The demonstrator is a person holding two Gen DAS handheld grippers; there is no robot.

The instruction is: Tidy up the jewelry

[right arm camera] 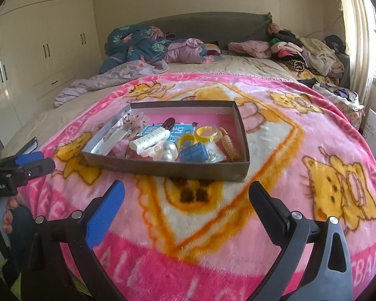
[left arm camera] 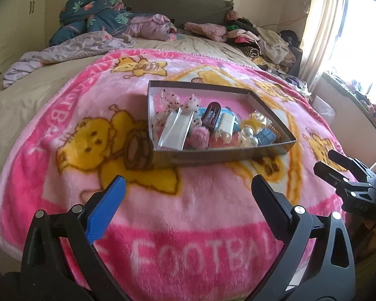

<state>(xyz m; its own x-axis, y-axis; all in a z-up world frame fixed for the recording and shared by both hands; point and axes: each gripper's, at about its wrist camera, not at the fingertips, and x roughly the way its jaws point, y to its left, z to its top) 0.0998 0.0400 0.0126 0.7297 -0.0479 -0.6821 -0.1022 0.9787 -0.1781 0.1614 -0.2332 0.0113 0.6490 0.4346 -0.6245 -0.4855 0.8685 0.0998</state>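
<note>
- Jewelry (right arm camera: 168, 148) lies heaped in a shallow cardboard box (right arm camera: 163, 168) in the middle of a pink blanket (right arm camera: 213, 225) on a bed: pearl beads (right arm camera: 168, 151), yellow rings (right arm camera: 205, 133), a white hair clip (right arm camera: 151, 140), and what may be a blue charm.
- Left gripper (left arm camera: 188, 195): fingers spread wide, grasping nothing, near the box's front edge.
- Right gripper (right arm camera: 186, 200): fingers likewise released and empty, near the box.

Right claw (right arm camera: 186, 195) gapes empty above pink blanket (right arm camera: 275, 150), before the jewelry-filled box (right arm camera: 163, 168).
</note>
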